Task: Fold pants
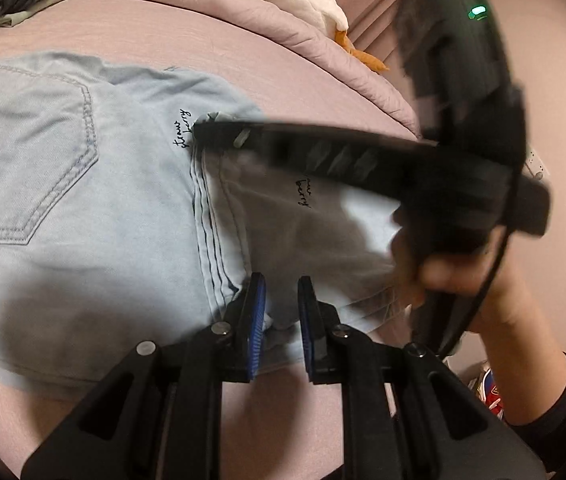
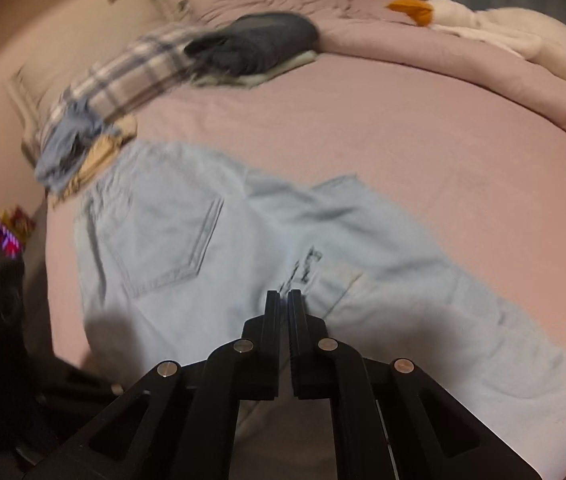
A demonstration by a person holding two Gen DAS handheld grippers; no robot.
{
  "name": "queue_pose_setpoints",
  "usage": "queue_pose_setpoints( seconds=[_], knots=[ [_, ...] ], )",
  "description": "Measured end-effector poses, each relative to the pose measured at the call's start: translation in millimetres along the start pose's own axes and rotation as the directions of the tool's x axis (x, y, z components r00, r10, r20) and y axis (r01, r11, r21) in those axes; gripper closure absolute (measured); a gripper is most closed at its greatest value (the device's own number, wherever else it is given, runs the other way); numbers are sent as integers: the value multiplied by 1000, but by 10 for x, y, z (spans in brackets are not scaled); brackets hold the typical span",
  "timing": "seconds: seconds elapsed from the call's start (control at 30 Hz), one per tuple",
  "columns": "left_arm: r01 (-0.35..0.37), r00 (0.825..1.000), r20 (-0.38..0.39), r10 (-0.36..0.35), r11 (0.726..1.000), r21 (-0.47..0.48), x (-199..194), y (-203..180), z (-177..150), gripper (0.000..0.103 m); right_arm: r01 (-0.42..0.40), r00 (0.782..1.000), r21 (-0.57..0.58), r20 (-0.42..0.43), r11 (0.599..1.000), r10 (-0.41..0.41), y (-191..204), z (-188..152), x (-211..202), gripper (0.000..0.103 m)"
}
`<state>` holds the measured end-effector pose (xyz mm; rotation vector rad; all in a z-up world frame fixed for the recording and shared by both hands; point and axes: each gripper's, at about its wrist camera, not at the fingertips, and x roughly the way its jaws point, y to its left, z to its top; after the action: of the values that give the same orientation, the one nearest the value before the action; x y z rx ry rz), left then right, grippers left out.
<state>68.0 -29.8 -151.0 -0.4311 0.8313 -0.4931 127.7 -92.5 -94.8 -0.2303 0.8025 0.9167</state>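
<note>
The left claw (image 1: 279, 312) pinches a narrow bite of the light-blue jeans (image 1: 83, 184) at the hem; it could slip free. The right claw (image 2: 283, 300) is closed with nothing visibly between its tips, so it may drag denim across the bed (image 2: 403, 128) without lifting it

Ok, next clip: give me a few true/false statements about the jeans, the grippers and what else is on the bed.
1. The jeans are dark navy. False: they are light blue.
2. A back pocket faces up. True.
3. The right gripper stands wide open. False: its jaws are shut, and the wrist view does not show whether denim is caught.
4. Denim lies between the left gripper's blue pads. True.
5. Black handwriting is printed on the jeans. True.
6. The bed holds nothing but the jeans. False: a dark folded garment and a plaid cloth lie further back.
</note>
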Motion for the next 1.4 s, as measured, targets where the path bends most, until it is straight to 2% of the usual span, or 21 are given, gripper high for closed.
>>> queue_pose_setpoints(
  seconds=[0.13,0.23,0.43,0.5,0.57,0.6,0.67,0.73,0.8,0.83,0.87,0.97,1.0,1.03,1.1,1.2,1.3,1.37,1.4],
  knots=[
    [4,1000,3,-4,1000,-5,39,-23,27,87,38,994,45,98,998,-42,-1,-21,-418,97],
    [-1,1000,3,1,1000,-4,76,-47,55,87,75,996,39,46,996,-77,-19,-76,-400,97],
    [-13,1000,-6,13,1000,7,71,-40,66,87,157,983,70,-110,985,-148,-168,-35,157,98],
    [-7,1000,-10,7,1000,-1,63,-30,73,87,153,986,128,-81,980,-144,-221,46,184,98],
    [-8,1000,-12,8,1000,-3,67,-31,76,87,111,994,217,-17,970,-110,-324,79,60,97],
    [-11,1000,-10,11,1000,0,65,-35,76,87,80,995,280,34,957,-93,-402,75,-38,97],
    [-14,1000,-10,14,1000,1,63,-36,77,87,71,993,354,63,933,-100,-474,30,-171,97],
    [-19,1000,-15,19,1000,3,68,-42,84,87,92,990,350,69,932,-124,-449,-58,-337,97],
    [-22,1000,-18,22,1000,10,71,-51,85,87,171,980,307,43,936,-193,-401,-218,-493,97],
    [-23,1000,-19,23,1000,13,72,-50,87,87,243,966,284,12,928,-256,-395,-362,-589,97],
    [-23,1000,-20,24,1000,14,71,-48,89,87,279,958,275,-11,920,-288,-418,-484,-657,97],
    [-19,1000,-24,19,1000,12,72,-21,101,87,345,938,275,-105,897,-329,-505,-979,-833,97],
    [-18,1000,-25,18,1000,14,73,-15,101,87,350,937,271,-121,897,-329,-510,-1178,-897,97],
    [-18,1000,-25,18,1000,18,71,-14,100,87,327,945,275,-91,904,-314,-491,-1307,-984,97],
    [-23,999,-24,24,999,29,78,-32,99,87,319,947,279,-60,905,-316,-465,-1458,-1122,97],
    [-27,999,-27,28,999,39,72,-43,99,86,290,956,352,-65,890,-286,-522,-1484,-1199,97],
    [-29,999,-34,30,999,46,3,-53,92,85,294,954,370,-59,881,-294,-498,-1376,-1241,96],
    [-12,1000,-27,13,999,48,-80,-33,68,77,266,957,376,4,888,-289,-435,-1349,-1294,92],
    [-10,1000,-22,11,999,47,-112,-23,55,64,245,958,394,44,886,-284,-471,-1279,-1319,89]
  ],
)
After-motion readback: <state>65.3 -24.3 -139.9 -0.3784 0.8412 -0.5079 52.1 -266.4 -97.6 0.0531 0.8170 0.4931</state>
